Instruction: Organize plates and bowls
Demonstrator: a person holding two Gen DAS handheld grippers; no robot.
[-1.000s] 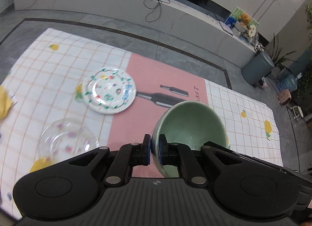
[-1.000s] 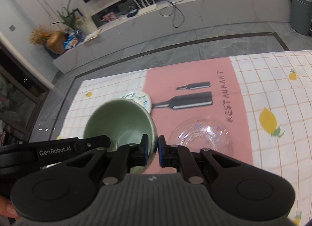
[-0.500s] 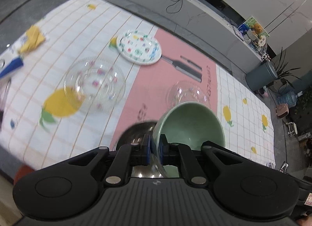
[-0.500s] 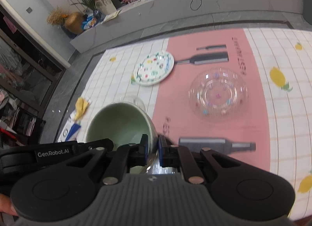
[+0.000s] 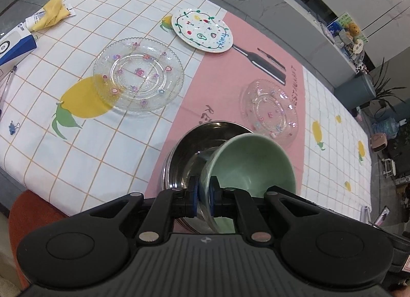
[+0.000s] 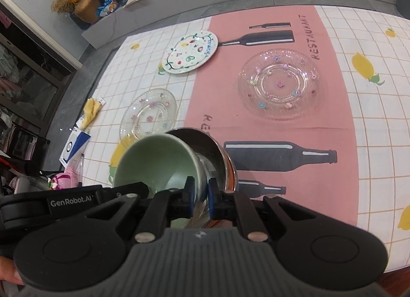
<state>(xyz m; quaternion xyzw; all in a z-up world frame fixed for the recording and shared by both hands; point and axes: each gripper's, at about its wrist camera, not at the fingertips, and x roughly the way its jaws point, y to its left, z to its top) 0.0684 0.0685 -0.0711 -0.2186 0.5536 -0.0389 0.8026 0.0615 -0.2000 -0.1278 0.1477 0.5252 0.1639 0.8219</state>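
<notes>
Both grippers pinch the rim of one green bowl [image 5: 251, 163], held just above a steel bowl [image 5: 189, 148] on the pink part of the tablecloth. My left gripper [image 5: 203, 201] is shut on its left rim. My right gripper [image 6: 200, 201] is shut on its right rim, where the green bowl [image 6: 156, 163] hangs over the steel bowl [image 6: 217, 153]. A large glass plate [image 5: 138, 74], a smaller glass dish [image 5: 269, 110] and a white painted plate [image 5: 202, 30] lie farther out on the table.
A blue and white box [image 5: 15, 45], a yellow cloth [image 5: 51, 15] and a pen lie at the table's left edge. The near table edge [image 5: 77, 210] runs just below the steel bowl. An orange seat [image 5: 30, 215] shows under it.
Both grippers have pulled back toward the near edge with the green bowl. The steel bowl has come into view beneath it, and the plates now lie farther away.
</notes>
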